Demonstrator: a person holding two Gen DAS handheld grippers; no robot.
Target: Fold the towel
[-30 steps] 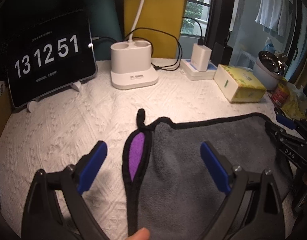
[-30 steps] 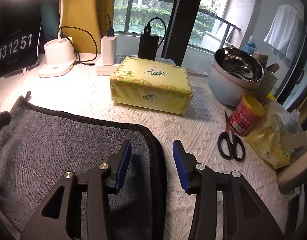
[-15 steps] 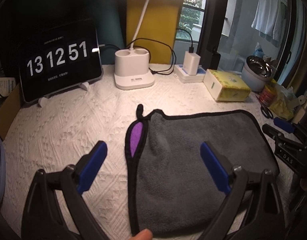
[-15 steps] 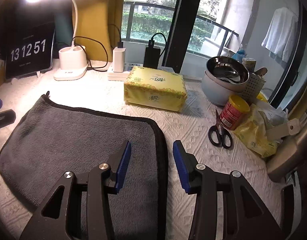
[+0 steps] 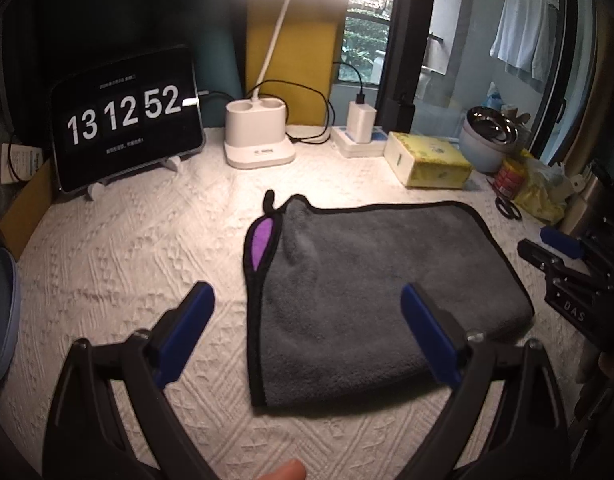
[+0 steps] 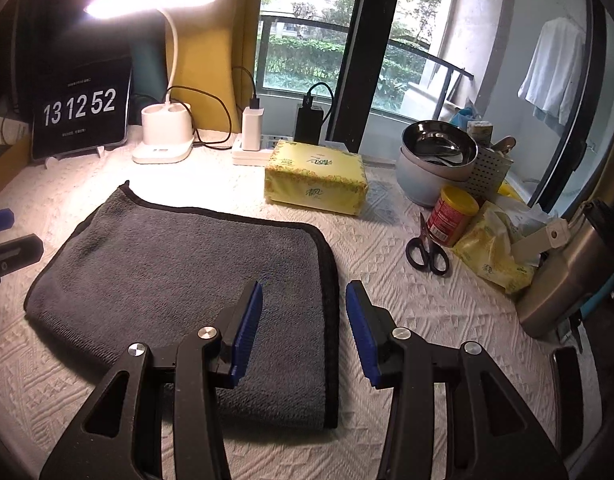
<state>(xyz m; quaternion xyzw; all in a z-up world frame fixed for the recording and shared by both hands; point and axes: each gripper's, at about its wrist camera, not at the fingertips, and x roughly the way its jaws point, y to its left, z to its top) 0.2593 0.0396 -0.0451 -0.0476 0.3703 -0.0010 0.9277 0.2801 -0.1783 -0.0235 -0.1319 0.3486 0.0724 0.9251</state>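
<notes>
The folded grey towel lies flat, long side running left to right, loop apparently pointing away. Left gripper and right gripper both hover spread apart, holding nothing.

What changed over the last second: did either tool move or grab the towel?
Both the left tool and right tool drew up and back from the towel, so more table shows. Neither gripped it. The towel stayed folded and flat; both stayed open.
</notes>
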